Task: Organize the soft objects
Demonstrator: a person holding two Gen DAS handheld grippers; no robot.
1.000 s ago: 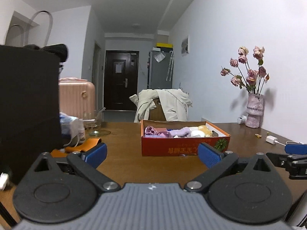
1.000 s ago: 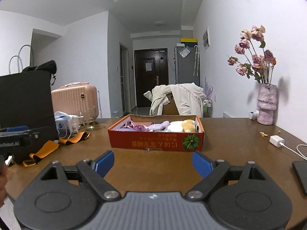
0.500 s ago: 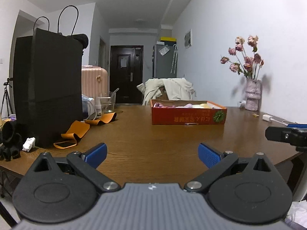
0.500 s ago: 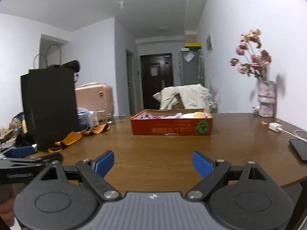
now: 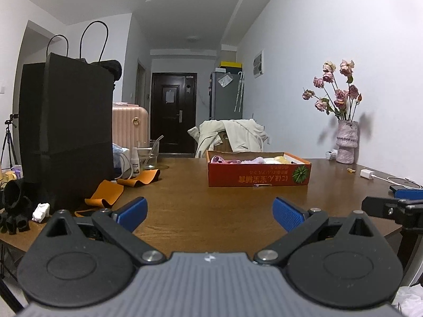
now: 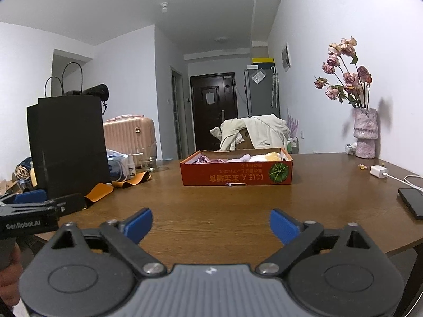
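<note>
Left wrist view: left gripper sits low at 6 o'clock, over the near edge of the wooden table. Jaws spread wide, blue pads well apart, nothing btwn them. Red cardboard box lies at approx 1 o'clock from the gripper, well apart from it, out on the table. Soft objects (pink, lilac, pale yellow) lie inside the box, just showing above its rim. Black paper bag stands upright at 10 o'clock. Orange straps lie flat at its foot, btwn bag and box. Vase w/ dried roses at 2 o'clock by the wall. White charger + cable near the table's R edge. Right gripper's black frame pokes in at 3 o'clock.

Right wrist view: right gripper at 6 o'clock, also over the near table edge. Its jaws are opening, already wide, nothing btwn the pads. Red cardboard box dead ahead at 12 o'clock, well apart. Soft objects inside it. Black paper bag at 10 o'clock, orange straps beside it. Vase w/ dried roses at 2 o'clock. White charger and a dark phone at 3 o'clock. Left gripper's frame enters at 9 o'clock, a person's hand under it.
</note>
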